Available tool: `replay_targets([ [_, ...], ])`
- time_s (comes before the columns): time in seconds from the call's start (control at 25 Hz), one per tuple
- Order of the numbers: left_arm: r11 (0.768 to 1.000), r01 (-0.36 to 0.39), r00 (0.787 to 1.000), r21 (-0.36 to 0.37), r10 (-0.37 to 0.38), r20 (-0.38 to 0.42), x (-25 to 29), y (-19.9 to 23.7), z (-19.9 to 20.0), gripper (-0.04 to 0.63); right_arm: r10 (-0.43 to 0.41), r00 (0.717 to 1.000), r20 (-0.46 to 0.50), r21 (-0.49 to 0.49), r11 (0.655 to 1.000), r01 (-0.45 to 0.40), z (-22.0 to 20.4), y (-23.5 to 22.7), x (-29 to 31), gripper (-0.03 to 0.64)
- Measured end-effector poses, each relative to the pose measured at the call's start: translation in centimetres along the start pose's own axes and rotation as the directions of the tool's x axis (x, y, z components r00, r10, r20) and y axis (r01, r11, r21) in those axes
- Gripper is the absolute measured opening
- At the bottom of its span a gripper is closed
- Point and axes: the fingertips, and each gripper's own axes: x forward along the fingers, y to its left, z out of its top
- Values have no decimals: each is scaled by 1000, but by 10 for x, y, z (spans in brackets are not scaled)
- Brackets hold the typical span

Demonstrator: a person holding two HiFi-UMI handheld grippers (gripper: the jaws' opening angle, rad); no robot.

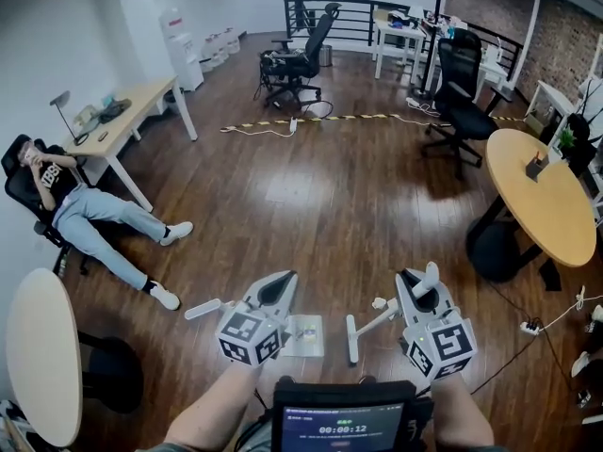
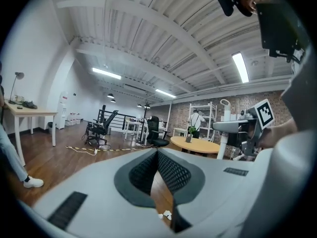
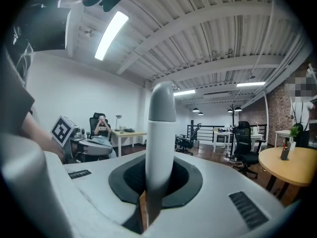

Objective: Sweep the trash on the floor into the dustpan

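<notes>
Person (image 1: pixel 80 205): reclining in an office chair (image 1: pixel 21 172) at the far left, well apart from the grippers.
Left gripper (image 1: pixel 276 288): hovering low over the wooden floor (image 1: pixel 311 196), its claw clenching on nothing, pad tips touching.
Trash (image 2: pixel 166 215): small white scraps lying on the floor, showing through the gap behind the closed tips.
Dustpan (image 1: pixel 303 337): lying flat on the floor between the two grippers, just beside the left one.
Broom (image 1: pixel 350 339): its head sitting low, just right of the dustpan.
Right gripper (image 1: pixel 419 285): grasping the broom's pale handle (image 3: pixel 161 133), which is standing upright between its jaws.
Round table (image 1: pixel 542 191): standing well apart at the right.
</notes>
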Motion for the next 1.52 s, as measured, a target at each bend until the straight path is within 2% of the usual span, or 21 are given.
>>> replay_targets([
  [0.2, 1000, 6, 997, 11, -7, 78, -2, -26, 38, 3, -19, 1000, 10, -17, 1000, 19, 18, -20, -29, 41],
  [0.32, 1000, 22, 995, 0, -22, 96, -1, -38, 51, 3, -35, 999, 14, -18, 999, 36, 24, -32, -44, 43],
  [0.44, 999, 46, 993, 24, -48, 105, -2, -48, 60, 3, -54, 999, 9, -27, 998, 54, 26, -40, -52, 41],
  [0.6, 999, 6, 997, 45, -10, 80, -2, -45, 61, 3, -70, 997, 8, -22, 997, 71, 28, -47, -59, 41],
  [1.52, 999, -9, 997, 37, 6, 77, -1, -38, 64, 3, -74, 996, 45, -6, 997, 74, 36, -58, -60, 41],
])
